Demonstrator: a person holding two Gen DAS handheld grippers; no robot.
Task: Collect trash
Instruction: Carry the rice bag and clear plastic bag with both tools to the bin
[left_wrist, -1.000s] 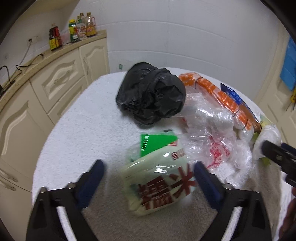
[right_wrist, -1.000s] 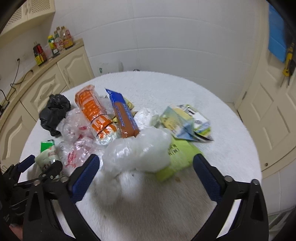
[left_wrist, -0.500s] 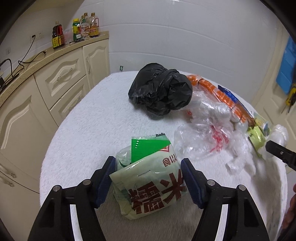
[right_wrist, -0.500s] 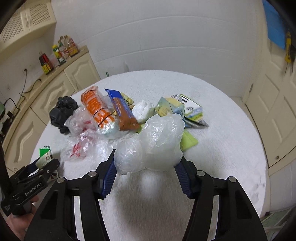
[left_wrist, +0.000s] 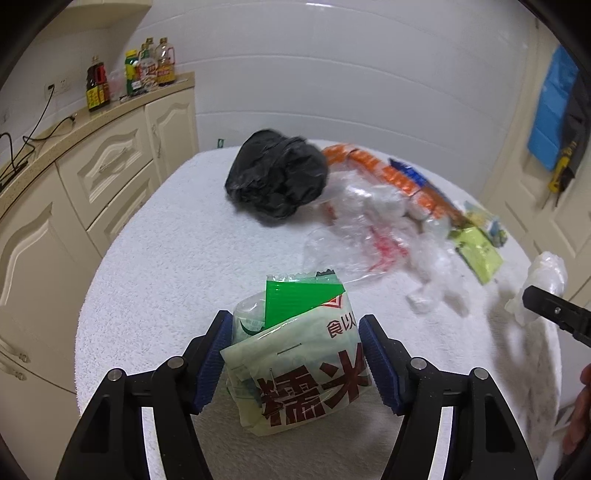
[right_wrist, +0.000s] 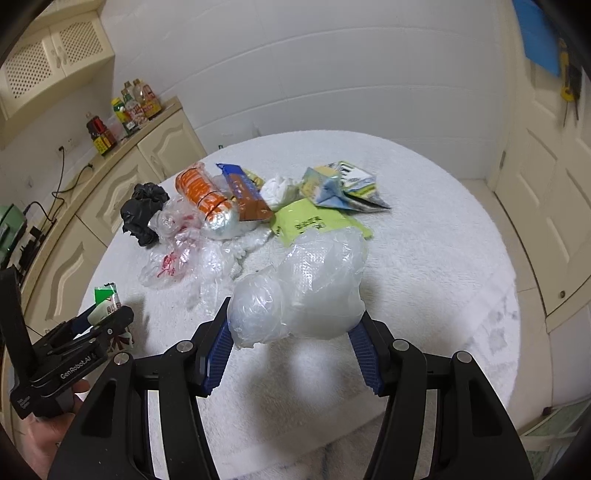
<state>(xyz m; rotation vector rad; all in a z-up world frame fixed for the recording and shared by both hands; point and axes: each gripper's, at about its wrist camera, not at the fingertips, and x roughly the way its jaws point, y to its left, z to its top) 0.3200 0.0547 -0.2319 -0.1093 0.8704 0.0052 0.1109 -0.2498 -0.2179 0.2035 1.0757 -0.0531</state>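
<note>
The left gripper (left_wrist: 293, 354) has just closed its jaws on a pale green rice packet (left_wrist: 299, 373) near the front edge of the white surface (left_wrist: 166, 266). The right gripper (right_wrist: 291, 345) has just clamped a crumpled clear plastic bag (right_wrist: 306, 291), held above the surface before the remaining wrapper pile (right_wrist: 236, 206).

Left gripper (left_wrist: 293, 350) angled down over the table, its blue pads (left_wrist: 212, 363) having just closed further and now pressing both sides of a pale green packet (left_wrist: 295, 373); right gripper (right_wrist: 291, 343), likewise tilted down, clamps a clear plastic bag (right_wrist: 306, 291), jaws having just been closing; a hand (right_wrist: 48, 428) grips the left tool's handle.
</note>
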